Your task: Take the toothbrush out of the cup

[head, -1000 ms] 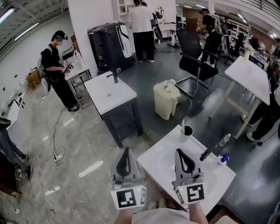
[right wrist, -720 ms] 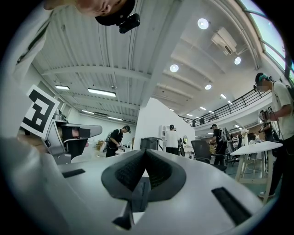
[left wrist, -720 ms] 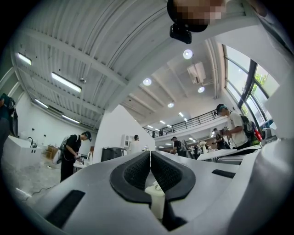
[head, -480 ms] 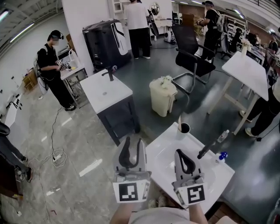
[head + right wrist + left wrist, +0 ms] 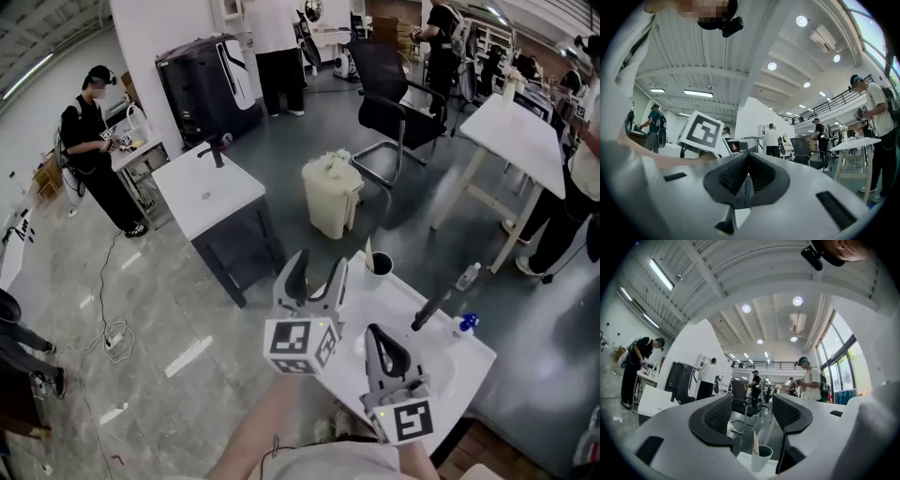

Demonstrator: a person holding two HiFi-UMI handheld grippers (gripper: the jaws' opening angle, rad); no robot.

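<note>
A white cup (image 5: 378, 265) stands at the far left corner of the white sink counter (image 5: 473, 352), with a pale toothbrush (image 5: 368, 252) upright in it. My left gripper (image 5: 319, 266) hovers just left of and short of the cup; its jaws are opening and nothing is between them. In the left gripper view the cup (image 5: 761, 457) and toothbrush (image 5: 755, 443) show beyond the gap of the left gripper (image 5: 750, 416), still apart from it. My right gripper (image 5: 376, 334) is shut and empty over the counter's near side; the right gripper (image 5: 747, 172) has its pads together.
A black faucet (image 5: 427, 308), a small bottle (image 5: 466, 277) and a blue-capped item (image 5: 465, 322) sit on the counter's right side. Beyond stand a cream bin (image 5: 330, 195), another sink cabinet (image 5: 211, 195), a black chair (image 5: 386, 103), a white table (image 5: 517, 133) and several people.
My left gripper has swung right and forward towards the cup, and its jaws have gone from shut to wide apart. The right gripper has stayed almost still.
</note>
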